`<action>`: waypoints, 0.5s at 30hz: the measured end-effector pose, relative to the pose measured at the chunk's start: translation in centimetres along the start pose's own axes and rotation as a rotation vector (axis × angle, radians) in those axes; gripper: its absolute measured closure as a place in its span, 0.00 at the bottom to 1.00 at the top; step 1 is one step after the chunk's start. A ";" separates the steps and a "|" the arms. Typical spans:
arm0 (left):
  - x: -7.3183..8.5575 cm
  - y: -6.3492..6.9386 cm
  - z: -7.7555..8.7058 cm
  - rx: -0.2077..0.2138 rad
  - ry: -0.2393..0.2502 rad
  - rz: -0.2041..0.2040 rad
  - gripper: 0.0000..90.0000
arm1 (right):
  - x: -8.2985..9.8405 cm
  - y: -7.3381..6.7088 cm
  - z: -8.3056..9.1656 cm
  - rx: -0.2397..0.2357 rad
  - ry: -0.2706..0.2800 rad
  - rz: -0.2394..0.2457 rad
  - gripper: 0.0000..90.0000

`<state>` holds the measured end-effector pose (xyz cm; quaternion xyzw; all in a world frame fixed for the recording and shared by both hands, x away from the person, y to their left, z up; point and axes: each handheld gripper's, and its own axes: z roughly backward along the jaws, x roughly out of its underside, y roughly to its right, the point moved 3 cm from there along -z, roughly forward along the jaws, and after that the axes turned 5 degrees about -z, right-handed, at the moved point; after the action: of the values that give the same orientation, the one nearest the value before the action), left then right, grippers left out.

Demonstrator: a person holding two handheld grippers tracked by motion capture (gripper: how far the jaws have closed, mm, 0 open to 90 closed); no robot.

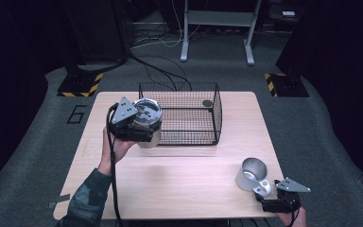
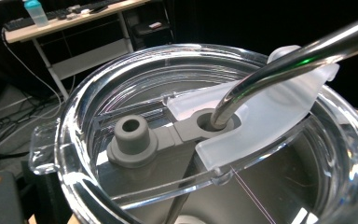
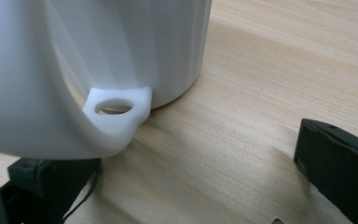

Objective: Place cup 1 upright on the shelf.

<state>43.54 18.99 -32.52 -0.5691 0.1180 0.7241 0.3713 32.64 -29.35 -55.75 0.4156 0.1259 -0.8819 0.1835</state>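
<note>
High view: upright tumbler (image 1: 147, 122), straw (image 2: 279, 65) tilted.

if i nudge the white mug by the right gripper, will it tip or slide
The white mug stands upright on smooth wood, wide for its height, so a low push would probably slide it. Its glossy wall looks slippery for the jaws. The handle sticks out, so an off-centre push would likely spin it.

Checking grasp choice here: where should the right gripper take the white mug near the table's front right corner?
By the handle of the white mug: it sticks out toward the right gripper, so come from the near right with open jaws either side. The round body looks too wide.
</note>
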 end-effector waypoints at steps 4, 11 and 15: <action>-0.3 -0.3 -0.7 -0.002 0.004 -0.002 0.04 | 0.0 0.0 0.0 0.000 0.000 -0.001 0.00; -0.8 -0.7 -1.6 -0.005 -0.005 -0.006 0.04 | 0.0 0.0 0.0 0.000 0.000 -0.001 0.00; -1.0 -1.1 -2.2 -0.006 -0.016 -0.009 0.04 | 0.0 0.0 0.0 0.000 0.000 0.001 0.00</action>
<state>45.95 18.00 -32.02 -0.5649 0.1101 0.7274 0.3738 32.63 -29.36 -55.74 0.4155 0.1258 -0.8819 0.1838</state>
